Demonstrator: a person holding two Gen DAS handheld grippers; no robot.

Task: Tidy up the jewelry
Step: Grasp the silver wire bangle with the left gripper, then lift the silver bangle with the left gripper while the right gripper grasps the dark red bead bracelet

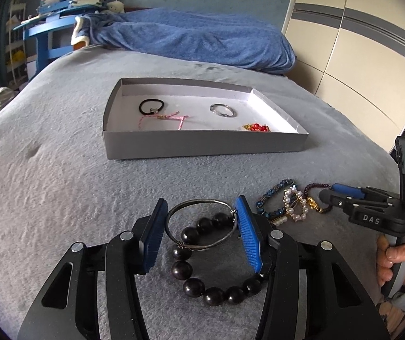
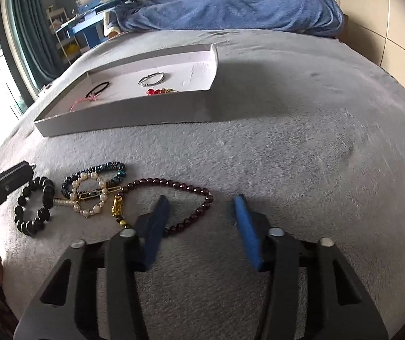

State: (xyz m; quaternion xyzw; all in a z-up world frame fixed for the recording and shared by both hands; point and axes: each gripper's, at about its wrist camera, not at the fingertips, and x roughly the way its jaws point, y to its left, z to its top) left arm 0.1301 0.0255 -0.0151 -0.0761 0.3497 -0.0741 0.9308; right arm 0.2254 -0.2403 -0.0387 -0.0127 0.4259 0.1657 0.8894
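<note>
Here, left fingers [image 1: 202, 221] pinching wire bangle [image 1: 201, 223].

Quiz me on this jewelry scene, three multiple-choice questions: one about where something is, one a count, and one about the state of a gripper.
1. Where does the silver bangle lie?
A. On the blue blanket
B. In the grey box
C. Beside the pearl clip

2. How many pieces lie in the grey box?
A. Two
B. Six
C. Four

3. How does the right gripper stand?
A. Open, with the end of the dark red bracelet between its fingers
B. Clamped on the pearl clip
C. Shut tight on nothing

Answers:
1 B: the bangle rests on the box's white floor.
2 C: the black hair tie, the pink cord, the silver bangle and the red-and-gold piece.
3 A: a wide gap shows between the blue pads, neither pressing the beads.
</note>
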